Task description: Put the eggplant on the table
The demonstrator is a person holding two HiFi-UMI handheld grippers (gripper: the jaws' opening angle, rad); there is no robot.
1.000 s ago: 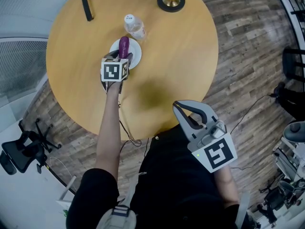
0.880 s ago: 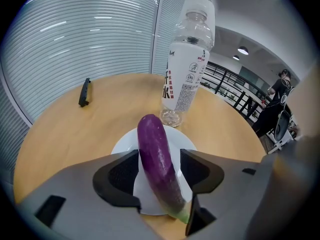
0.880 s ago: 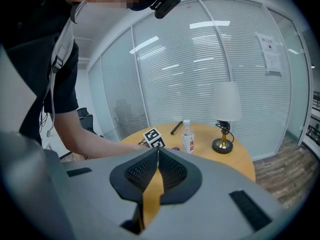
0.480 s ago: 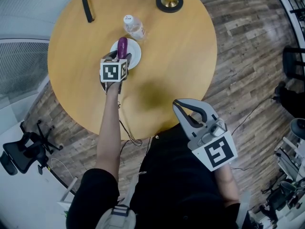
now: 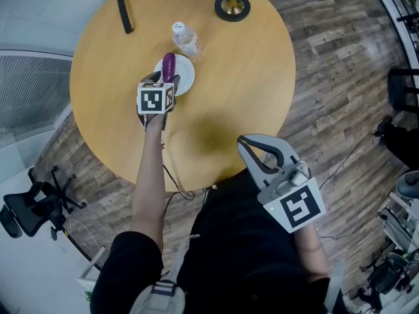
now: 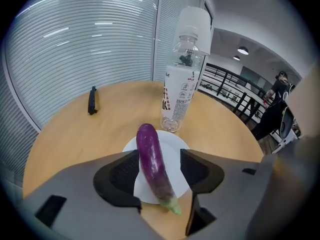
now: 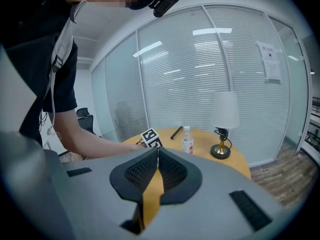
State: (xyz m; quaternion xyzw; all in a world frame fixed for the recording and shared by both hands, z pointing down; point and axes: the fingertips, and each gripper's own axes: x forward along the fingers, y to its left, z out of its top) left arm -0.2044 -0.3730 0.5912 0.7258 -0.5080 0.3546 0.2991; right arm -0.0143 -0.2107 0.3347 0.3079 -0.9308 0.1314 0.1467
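A purple eggplant (image 5: 169, 66) lies lengthwise on a small white plate (image 5: 184, 77) on the round wooden table (image 5: 242, 77). Its green stem end sticks out over the plate's near rim. My left gripper (image 5: 165, 78) is open around the eggplant (image 6: 152, 159). The left pad sits against its side, and a strip of plate (image 6: 176, 151) shows between it and the right pad. My right gripper (image 5: 243, 144) hangs over the table's near edge, close to the person's body. It is shut, jaws meeting at the tips (image 7: 156, 151), with nothing held.
A clear water bottle (image 5: 185, 39) stands just beyond the plate, tall behind it in the left gripper view (image 6: 182, 74). A lamp (image 5: 230, 5) stands at the table's far edge and a black bar-shaped object (image 5: 124, 10) at far left. An office chair (image 5: 26, 208) stands on the floor at left.
The head view has shifted slightly. The left gripper stays at the eggplant on the plate, and the right gripper has not moved.
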